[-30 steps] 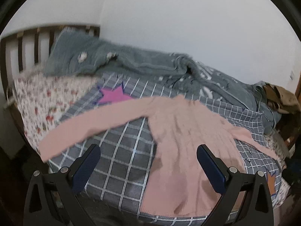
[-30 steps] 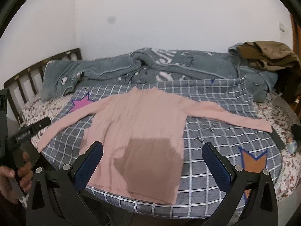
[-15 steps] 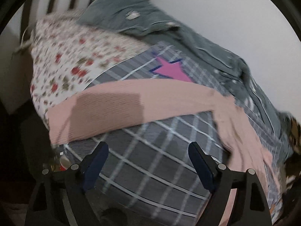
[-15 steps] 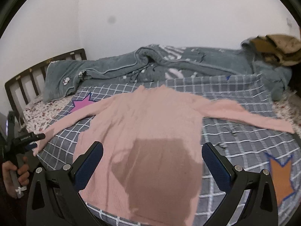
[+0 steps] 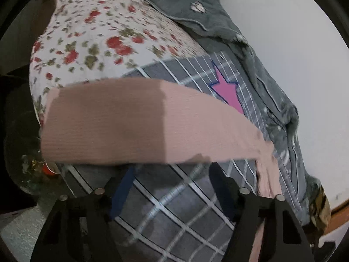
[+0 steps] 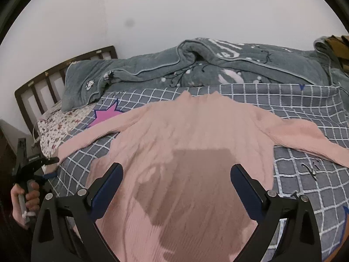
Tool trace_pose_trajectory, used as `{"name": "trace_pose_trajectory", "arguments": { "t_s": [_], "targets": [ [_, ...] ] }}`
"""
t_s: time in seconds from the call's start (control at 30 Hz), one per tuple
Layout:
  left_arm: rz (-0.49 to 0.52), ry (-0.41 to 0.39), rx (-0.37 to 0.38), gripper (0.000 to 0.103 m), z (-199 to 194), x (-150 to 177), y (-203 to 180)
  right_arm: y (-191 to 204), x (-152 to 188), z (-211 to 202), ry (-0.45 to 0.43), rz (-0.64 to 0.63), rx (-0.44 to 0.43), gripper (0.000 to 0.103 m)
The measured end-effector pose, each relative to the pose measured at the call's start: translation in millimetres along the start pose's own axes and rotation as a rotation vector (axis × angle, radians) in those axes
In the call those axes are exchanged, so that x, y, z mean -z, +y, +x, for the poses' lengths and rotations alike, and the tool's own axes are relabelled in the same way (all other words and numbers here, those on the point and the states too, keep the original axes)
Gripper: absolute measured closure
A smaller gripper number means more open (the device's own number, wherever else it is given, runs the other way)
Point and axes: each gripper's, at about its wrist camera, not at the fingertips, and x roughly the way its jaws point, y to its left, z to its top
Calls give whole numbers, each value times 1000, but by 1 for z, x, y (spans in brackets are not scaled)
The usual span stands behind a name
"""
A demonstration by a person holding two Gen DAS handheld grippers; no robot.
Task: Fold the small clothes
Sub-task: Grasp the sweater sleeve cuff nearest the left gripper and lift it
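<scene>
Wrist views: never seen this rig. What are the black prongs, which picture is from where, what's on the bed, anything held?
No robot: a person carries a handheld two-finger gripper in each hand, with a fisheye camera looking along the fingers. The black prongs are those fingers. The left gripper view looks at one sleeve end of the pink ribbed knit sweater. The right gripper view looks over the sweater's body, spread flat on a grey checked blanket. Behind lies a rumpled grey-green quilt. Both grippers are open and hold nothing. The person's left hand shows in the right view.
</scene>
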Motion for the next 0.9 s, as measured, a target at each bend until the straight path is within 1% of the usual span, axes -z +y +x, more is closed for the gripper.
{"name": "trace_pose_trajectory", "arguments": {
  "t_s": [0.07, 0.13, 0.2, 0.27, 0.3, 0.33, 0.37, 0.4, 0.43, 0.47, 0.5, 0.57, 0.6, 0.7, 0.9],
  "targets": [
    [-23, -28, -1, 41, 0, -6, 6, 0, 2, 6, 1, -26, 0, 5],
    [-57, -67, -14, 44, -1, -12, 12, -3, 7, 11, -14, -34, 7, 5],
    [-67, -85, -37, 47, 0, -18, 15, -7, 13, 15, -27, -29, 9, 5],
    [-56, -110, -94, 57, -1, -23, 14, -10, 19, 18, -33, -48, 24, 5],
    [-54, -125, -121, 60, -1, -25, 14, -11, 22, 19, -41, -66, 49, 5],
    [-51, -149, -153, 65, -3, -26, 14, -11, 23, 20, -49, -80, 73, 5],
    [-46, -162, -170, 76, -5, -27, 13, -12, 24, 19, -56, -96, 93, 5],
    [-34, -178, -198, 82, -8, -27, 14, -14, 25, 18, -60, -105, 103, 5],
    [-20, -199, -229, 92, -10, -28, 12, -16, 25, 16, -62, -110, 110, 5],
    [-4, -216, -246, 95, -12, -30, 8, -18, 25, 14, -69, -114, 117, 5],
    [23, -227, -265, 96, -12, -32, 3, -21, 25, 12, -74, -115, 124, 5],
    [101, -255, -330, 96, -13, -37, -16, -26, 26, 8, -78, -113, 132, 5],
    [123, -270, -339, 96, -14, -38, -24, -28, 25, 7, -75, -107, 129, 5],
    [182, -299, -328, 96, -22, -43, -49, -39, 25, 2, -71, -66, 103, 5],
    [360, -333, -298, 96, -23, -46, -125, -59, 27, -12, -83, -15, 110, 5]
  ]
}}
